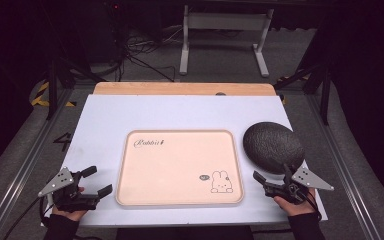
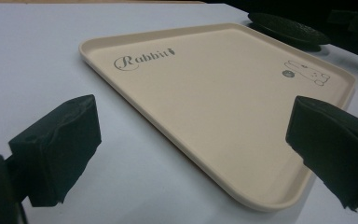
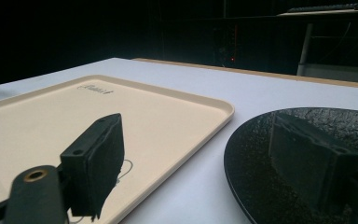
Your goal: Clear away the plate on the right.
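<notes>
We judge this the start, nothing gripped. Our left gripper (image 1: 94, 181) rests on the white table (image 1: 100, 120), jaws wide apart and empty, just beside the tray (image 1: 180, 202): smooth, cream, rounded corners, a printed rabbit. At right sits the plate (image 1: 273, 145), round, black, pebbled. Our right gripper (image 1: 272, 179), spread and empty, straddles its near edge; next comes choosing a grasp.
</notes>
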Demonstrator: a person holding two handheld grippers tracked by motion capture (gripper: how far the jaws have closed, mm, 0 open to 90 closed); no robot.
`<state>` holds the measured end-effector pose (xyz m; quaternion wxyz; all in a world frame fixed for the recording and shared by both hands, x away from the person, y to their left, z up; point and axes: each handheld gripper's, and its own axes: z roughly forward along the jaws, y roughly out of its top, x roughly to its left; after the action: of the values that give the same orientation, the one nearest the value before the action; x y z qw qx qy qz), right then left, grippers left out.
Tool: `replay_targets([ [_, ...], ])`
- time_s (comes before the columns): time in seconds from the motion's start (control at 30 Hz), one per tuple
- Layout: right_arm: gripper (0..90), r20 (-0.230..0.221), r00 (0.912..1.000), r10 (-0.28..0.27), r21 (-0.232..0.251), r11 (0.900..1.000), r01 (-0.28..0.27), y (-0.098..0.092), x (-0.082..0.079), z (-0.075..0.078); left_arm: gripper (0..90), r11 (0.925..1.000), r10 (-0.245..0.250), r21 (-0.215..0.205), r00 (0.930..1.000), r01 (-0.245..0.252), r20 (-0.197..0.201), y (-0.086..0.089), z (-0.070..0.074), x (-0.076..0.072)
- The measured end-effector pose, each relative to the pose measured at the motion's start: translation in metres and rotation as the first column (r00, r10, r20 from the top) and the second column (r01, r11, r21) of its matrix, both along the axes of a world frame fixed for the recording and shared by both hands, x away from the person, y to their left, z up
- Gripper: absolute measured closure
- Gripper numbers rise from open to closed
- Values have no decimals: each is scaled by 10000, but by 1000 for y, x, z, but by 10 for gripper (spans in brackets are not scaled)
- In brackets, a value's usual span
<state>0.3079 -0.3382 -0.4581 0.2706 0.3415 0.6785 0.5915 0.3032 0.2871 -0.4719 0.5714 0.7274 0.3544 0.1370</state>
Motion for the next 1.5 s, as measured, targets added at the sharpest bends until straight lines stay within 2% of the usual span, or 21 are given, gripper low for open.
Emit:
replay_targets([
  [0.67, 171, -83, 9999, 65, -41, 10000, -66, 1, 1, 0, 38, 10000, -32, -10, 10000, 32, -19, 0, 0, 0],
  [0.73, 194, -21, 10000, 43, -76, 10000, -43, 1, 0, 0, 38, 10000, -31, -9, 10000, 31, -19, 0, 0, 0],
  [0.8, 265, 252, 9995, 197, -214, 9996, -192, 2, -2, 0, 38, 10000, -32, -6, 10000, 32, -20, 0, 0, 0],
  [0.93, 354, 1024, 9943, 282, -1129, 9935, -166, 3, -4, 3, 39, 10000, -36, -4, 10000, 36, -23, 0, 0, 0],
  [1.03, 379, 1724, 9850, 124, -2070, 9781, 239, 4, -7, 8, 38, 10000, -37, 2, 10000, 37, -30, 0, 0, 0],
  [1.13, 390, 2314, 9727, 177, -2682, 9623, 463, 4, -9, 11, 38, 10000, -41, -2, 10000, 41, -28, 0, 0, 0],
  [1.23, 403, 2658, 9638, 197, -3232, 9438, 698, 4, -10, 13, 38, 10000, -45, -5, 10000, 45, -23, 0, 0, 0],
  [1.3, 407, 2850, 9582, 234, -3660, 9266, 862, 5, -11, 14, 38, 10000, -49, -6, 10000, 49, -25, 0, 0, 0],
  [1.5, 409, 3319, 9425, 403, -4486, 8856, 1201, 9, -13, 17, 39, 10000, -46, -1, 10000, 46, -25, 0, 0, 0],
])
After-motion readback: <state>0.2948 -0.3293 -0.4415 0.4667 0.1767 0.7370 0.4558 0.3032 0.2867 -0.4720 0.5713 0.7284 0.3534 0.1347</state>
